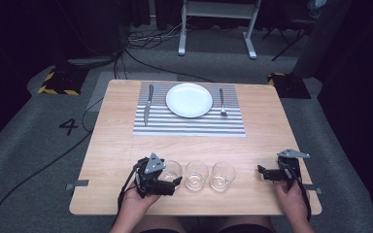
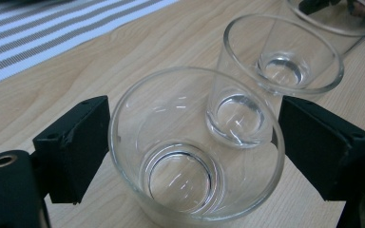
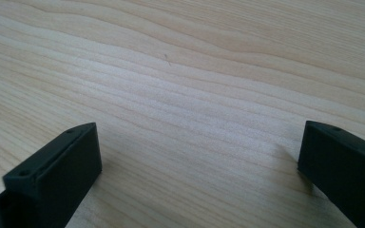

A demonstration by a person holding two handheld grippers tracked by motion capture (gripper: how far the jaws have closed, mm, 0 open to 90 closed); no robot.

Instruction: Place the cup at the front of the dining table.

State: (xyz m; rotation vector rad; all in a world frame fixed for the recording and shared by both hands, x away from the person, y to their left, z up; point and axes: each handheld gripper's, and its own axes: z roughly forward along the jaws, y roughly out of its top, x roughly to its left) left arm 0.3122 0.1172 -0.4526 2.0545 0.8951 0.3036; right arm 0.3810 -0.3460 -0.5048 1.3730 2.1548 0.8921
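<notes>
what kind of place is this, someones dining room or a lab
Most likely a lab or recording studio staged as a dining spot: dark curtained walls, cables across grey carpet, hazard-striped floor blocks, and a lone wooden table with one place setting.

Black hand-held gripper (image 1: 177,181), grey plate

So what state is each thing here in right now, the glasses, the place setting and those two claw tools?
Nearest glass: upright, empty, between the left gripper's jaws.
Middle glass: upright, empty.
Far glass: upright, empty.
Plate: empty, on the striped mat.
Knife: flat, left of plate.
Fork: flat, right of plate.
Right gripper: open, holding nothing.
</notes>
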